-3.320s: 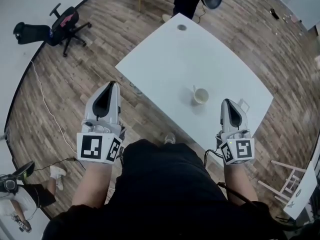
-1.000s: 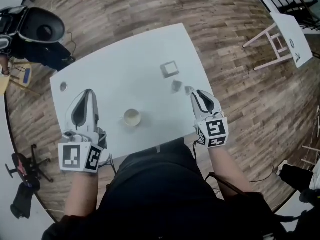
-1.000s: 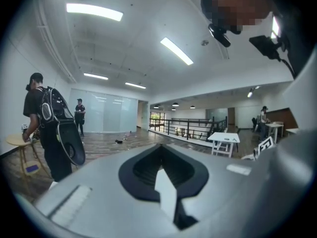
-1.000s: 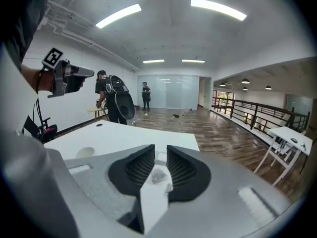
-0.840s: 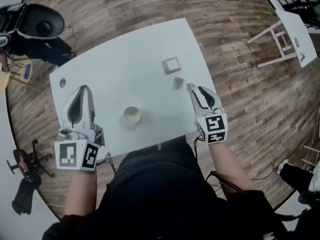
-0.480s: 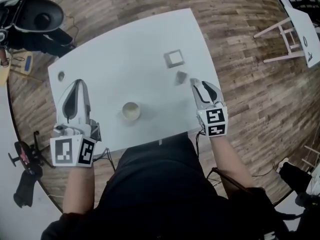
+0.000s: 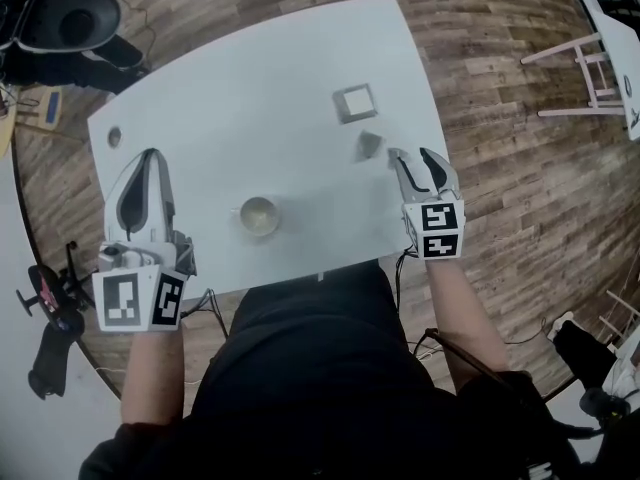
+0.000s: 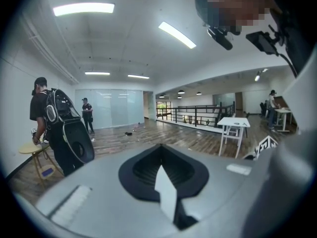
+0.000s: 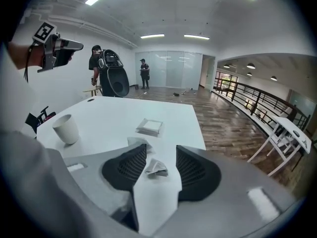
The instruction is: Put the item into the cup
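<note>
From the left: the left gripper (image 7: 150,160) is held over the near-left part of the white table (image 7: 250,78). Its ribbed black pads are pressed together with nothing in them. Its own view looks out over the room, so what lies under it cannot be read there. To its right the cup (image 7: 258,215) stands upright and alone, a plain off-white tapered beaker with a matte wall; its inside is too small to make out in the head view. Farther right and farther from the person lies a flat square packet (image 7: 355,101), pale with a raised border. Nearer the person is a crumpled greyish piece (image 7: 369,145); in the right gripper view it is half hidden behind the left-hand jaw. The item (image 9: 157,167), a small creased grey-white packet folded to a peak, lies on the table between the jaws of the right gripper (image 7: 412,158). Those jaws are opening, and their ribbed black pads stand clear of the item on both sides. In the head view the item cannot be picked out.
</note>
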